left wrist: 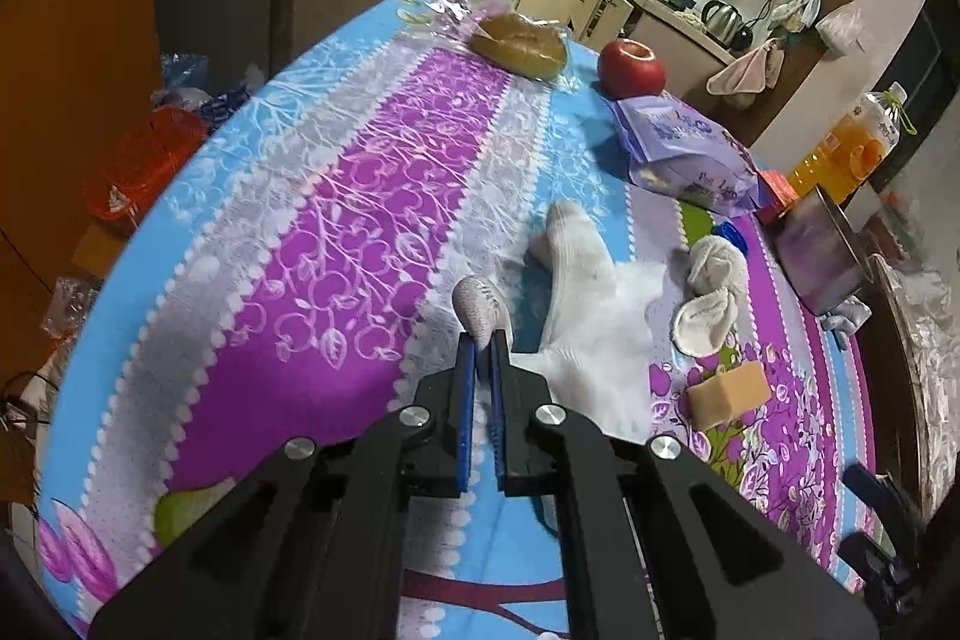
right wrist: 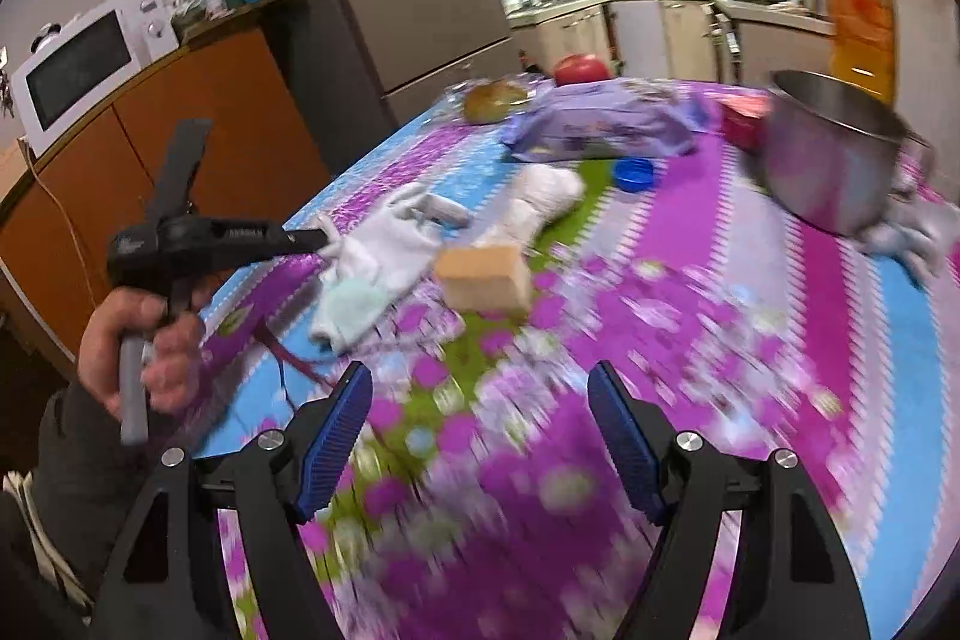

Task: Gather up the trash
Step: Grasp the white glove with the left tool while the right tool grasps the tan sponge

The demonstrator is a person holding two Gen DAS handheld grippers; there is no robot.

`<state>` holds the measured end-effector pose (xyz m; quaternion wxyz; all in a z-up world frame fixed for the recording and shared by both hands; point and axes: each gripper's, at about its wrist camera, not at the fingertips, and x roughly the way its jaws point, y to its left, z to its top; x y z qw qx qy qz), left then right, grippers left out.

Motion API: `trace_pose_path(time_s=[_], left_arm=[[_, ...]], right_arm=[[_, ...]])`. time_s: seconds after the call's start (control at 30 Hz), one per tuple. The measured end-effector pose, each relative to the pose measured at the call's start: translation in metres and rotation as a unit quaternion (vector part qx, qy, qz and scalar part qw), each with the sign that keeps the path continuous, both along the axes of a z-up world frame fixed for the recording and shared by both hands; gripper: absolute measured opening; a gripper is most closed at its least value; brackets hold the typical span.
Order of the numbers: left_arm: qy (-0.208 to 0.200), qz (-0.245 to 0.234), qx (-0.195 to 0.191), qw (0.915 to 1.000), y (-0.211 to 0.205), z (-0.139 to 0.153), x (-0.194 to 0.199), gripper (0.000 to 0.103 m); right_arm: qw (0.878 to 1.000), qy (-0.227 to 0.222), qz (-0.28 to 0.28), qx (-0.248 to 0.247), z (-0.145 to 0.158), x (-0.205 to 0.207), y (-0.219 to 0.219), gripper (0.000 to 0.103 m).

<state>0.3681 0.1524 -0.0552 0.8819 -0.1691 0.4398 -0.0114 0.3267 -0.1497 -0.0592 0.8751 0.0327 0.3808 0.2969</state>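
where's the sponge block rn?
Left wrist view: the sponge block sits on the tablecloth, right of the white glove and just below the balled sock. Right wrist view: mid-table, beside the glove.

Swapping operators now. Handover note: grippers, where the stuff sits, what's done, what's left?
Left gripper: shut on a finger of the white glove, glove otherwise lying on the table.
Right gripper: open, empty, above the cloth.
On the table: balled sock, tan block, blue cap, purple packet.
Done: glove gripped.
Left: carry it off; no bin in view.
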Motion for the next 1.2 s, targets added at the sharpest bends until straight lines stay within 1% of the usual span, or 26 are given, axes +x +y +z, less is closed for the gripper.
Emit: trace_pose_path(time_s=[0.13,0.3,0.33,0.4,0.43,0.5,0.57,0.73,0.83,1.07,1.2], left_arm=[[-0.005,-0.011,-0.003,0.9999,-0.006,-0.001,-0.002,0.003],[-0.004,-0.013,-0.006,0.9999,-0.007,-0.005,-0.001,0.003],[-0.004,-0.015,-0.005,0.9999,-0.007,-0.005,-0.001,0.003],[-0.005,-0.018,-0.006,0.9998,-0.009,-0.005,-0.001,0.003],[-0.008,-0.020,-0.007,0.9997,-0.010,-0.004,-0.001,0.003],[-0.019,-0.023,-0.005,0.9995,-0.012,0.001,-0.003,0.003],[-0.042,-0.031,0.007,0.9986,-0.018,0.011,-0.008,0.002],[-0.095,-0.041,0.030,0.9942,-0.036,0.042,-0.023,0.001],[-0.120,-0.052,0.033,0.9908,-0.050,0.062,-0.031,0.001],[-0.167,-0.091,0.045,0.9806,-0.096,0.103,-0.054,0.001],[-0.185,-0.114,0.052,0.9748,-0.130,0.114,-0.069,0.001]], right_arm=[[0.999,0.013,0.003,-0.035,-0.012,0.034,0.047,0.076],[0.997,0.024,-0.030,-0.065,-0.024,0.058,0.074,0.075],[0.996,0.026,-0.037,-0.075,-0.028,0.062,0.078,0.072],[0.995,0.023,-0.048,-0.084,-0.031,0.065,0.080,0.060],[0.995,0.019,-0.054,-0.081,-0.032,0.066,0.078,0.049],[0.996,0.017,-0.060,-0.068,-0.033,0.063,0.069,0.046],[0.996,0.001,-0.070,-0.059,-0.028,0.056,0.059,0.044],[0.995,-0.036,-0.087,-0.034,-0.004,0.024,0.031,0.043],[0.994,-0.054,-0.094,-0.029,0.011,0.005,0.016,0.043],[0.987,-0.091,-0.128,-0.023,0.046,-0.041,-0.030,0.043],[0.982,-0.108,-0.154,-0.023,0.061,-0.066,-0.058,0.043]])
